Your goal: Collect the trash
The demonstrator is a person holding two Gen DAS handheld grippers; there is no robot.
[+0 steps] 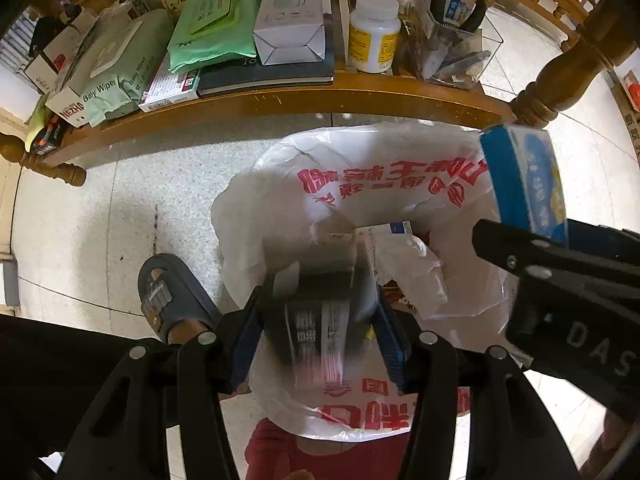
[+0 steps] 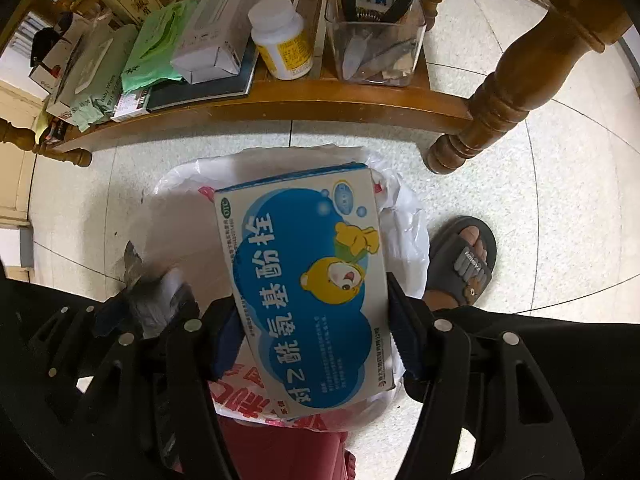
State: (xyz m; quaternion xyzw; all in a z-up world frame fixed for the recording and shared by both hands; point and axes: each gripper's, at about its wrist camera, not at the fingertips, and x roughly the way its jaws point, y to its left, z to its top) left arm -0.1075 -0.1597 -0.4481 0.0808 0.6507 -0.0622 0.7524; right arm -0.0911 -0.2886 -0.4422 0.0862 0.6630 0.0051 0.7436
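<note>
Left fingers (image 1: 318, 344) gripping blurred dark carton (image 1: 320, 320); right fingers (image 2: 316, 332) clamping glossy blue box (image 2: 308, 280) (crinkled white bag (image 1: 400, 168) at 12 o'clock).

Bag (image 1: 360, 168) on floor (image 1: 120, 220) before the shelf (image 1: 280, 96) (bottle (image 1: 374, 32) on it), slippers either side.

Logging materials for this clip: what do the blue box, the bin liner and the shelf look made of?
Blue box: thin printed card, slightly glossy; sharp folded edges. Liner: thin white plastic film with red print; crinkled, semi-translucent. Shelf: varnished brown wood, by its shiny edge and turned legs.
</note>
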